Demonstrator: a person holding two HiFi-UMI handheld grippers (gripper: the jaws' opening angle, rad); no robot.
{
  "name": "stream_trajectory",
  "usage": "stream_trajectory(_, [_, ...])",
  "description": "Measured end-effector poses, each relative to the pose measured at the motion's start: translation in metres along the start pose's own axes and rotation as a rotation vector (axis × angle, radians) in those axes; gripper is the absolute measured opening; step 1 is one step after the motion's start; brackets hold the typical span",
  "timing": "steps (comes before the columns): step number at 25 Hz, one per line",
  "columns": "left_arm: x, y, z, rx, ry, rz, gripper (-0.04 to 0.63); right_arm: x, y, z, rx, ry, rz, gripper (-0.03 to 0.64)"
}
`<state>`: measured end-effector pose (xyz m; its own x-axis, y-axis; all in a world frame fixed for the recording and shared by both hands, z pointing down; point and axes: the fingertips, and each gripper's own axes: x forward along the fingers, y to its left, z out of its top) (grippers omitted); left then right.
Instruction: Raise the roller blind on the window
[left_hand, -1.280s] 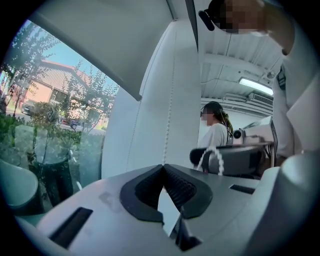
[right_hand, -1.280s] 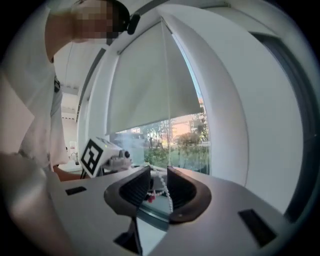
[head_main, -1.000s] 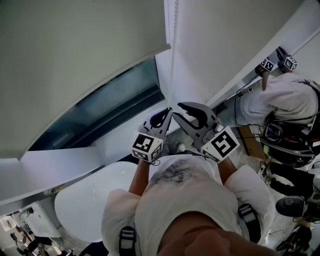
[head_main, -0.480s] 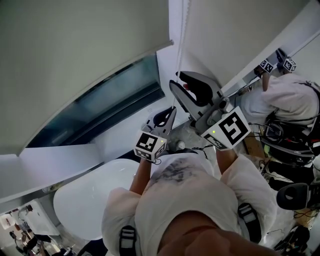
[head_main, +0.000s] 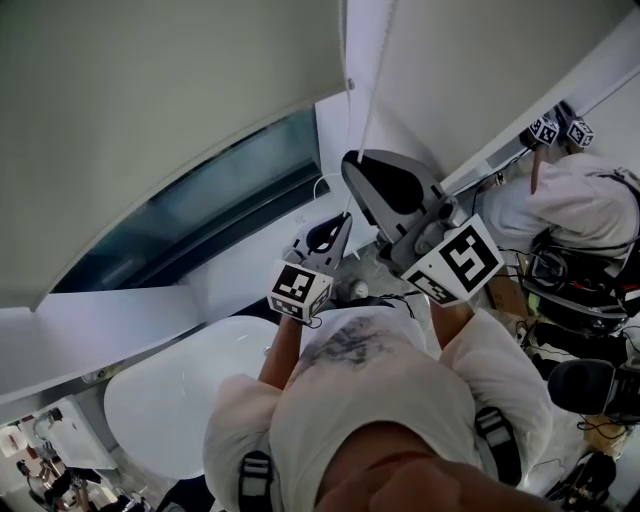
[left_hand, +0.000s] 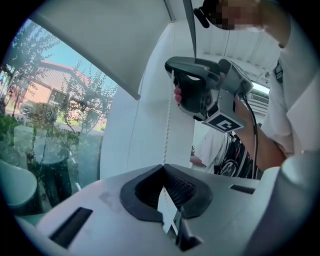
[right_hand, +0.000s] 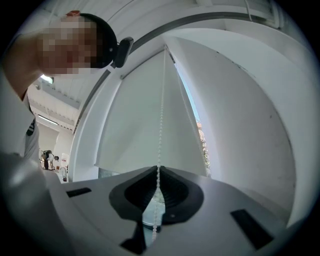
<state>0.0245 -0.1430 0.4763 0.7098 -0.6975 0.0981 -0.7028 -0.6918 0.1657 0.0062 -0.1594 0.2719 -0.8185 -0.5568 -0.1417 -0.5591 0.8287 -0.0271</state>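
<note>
- Two grippers are up at the window in front of you, both on the same bead chain (head_main: 378, 75), which hangs down the white strip of wall beside the roller blind (head_main: 150, 90).
- Your right gripper (head_main: 350, 170) is the higher one. Its jaws have just been closing with the chain between them. In the right gripper view its fingers are pressed together at the tips (right_hand: 158, 170), pinching the chain (right_hand: 161, 115), which runs on down through the hollow behind the pads.
- Your left gripper (head_main: 340, 222) sits lower and a little left of the right one, well apart from it. In the left gripper view its fingers meet at the tips (left_hand: 162, 167), and the chain (left_hand: 166, 125) drops straight into that meeting point, so it too is nipped on the beads.
- From the left gripper view, the right gripper (left_hand: 175, 85) is above and ahead, with the chain against its near edge.
- The blind covers the upper part of the window. Its bottom edge slants across the head view, with a band of window glass (head_main: 220, 210) bare beneath it.
- Through that glass the left gripper view shows trees (left_hand: 50, 110) and a reddish building outside, under the blind's edge (left_hand: 110, 45).
- A white round table (head_main: 170, 400) lies below your left arm.
- Another person (head_main: 580, 200) stands at the right edge of the head view.
</note>
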Motion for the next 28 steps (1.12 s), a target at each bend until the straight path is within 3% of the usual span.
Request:
stream_trajectory(12, [-0.012,0.011,-0.045,-0.035,0.035,0.023,0.008,-0.001,0.022,-0.046,-0.049,0.092,-0.018,0.069])
stream_trajectory(28, [-0.01,0.023,-0.109,-0.039,0.1,0.034,0.008,-0.007,0.02,-0.11,-0.02,0.172,-0.047,0.069])
